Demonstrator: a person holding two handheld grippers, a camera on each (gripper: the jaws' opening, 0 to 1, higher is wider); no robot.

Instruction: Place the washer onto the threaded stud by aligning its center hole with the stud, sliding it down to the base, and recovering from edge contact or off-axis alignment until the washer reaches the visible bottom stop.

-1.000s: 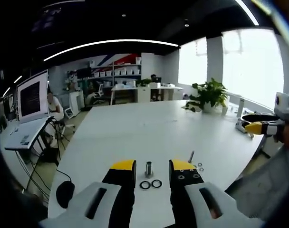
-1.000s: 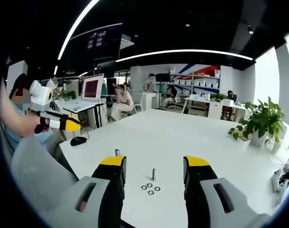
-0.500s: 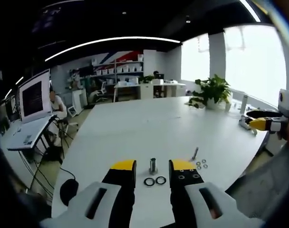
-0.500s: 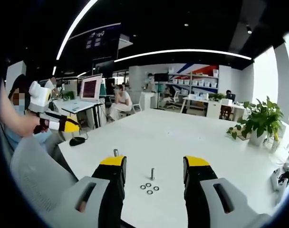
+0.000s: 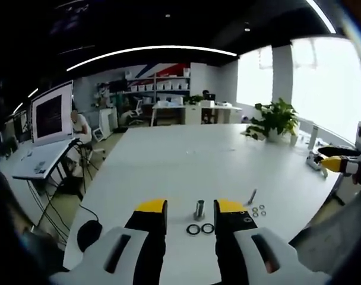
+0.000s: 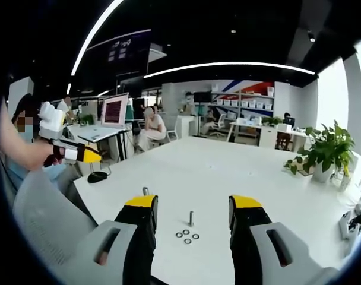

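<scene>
**Approach stage: nothing picked up, washers lying loose**

Jaws of both grippers are standing wide apart and holding nothing. In the left gripper view, the left gripper is hovering over the white desk, framing a short upright metal threaded stud with two dark ring-shaped washers lying flat just in front of it. A second slim stud is standing off to the side with a cluster of small silvery washers beside it.

In the right gripper view, the right gripper is facing that slim upright stud, with four small washers lying just before it. The left gripper is showing far off at the side.

Judging from this, the step in hand is the approach, before any pick. The next move is calling for lowering one gripper over a washer, pinching its rim, then lifting it above the stud and centring the hole.
</scene>
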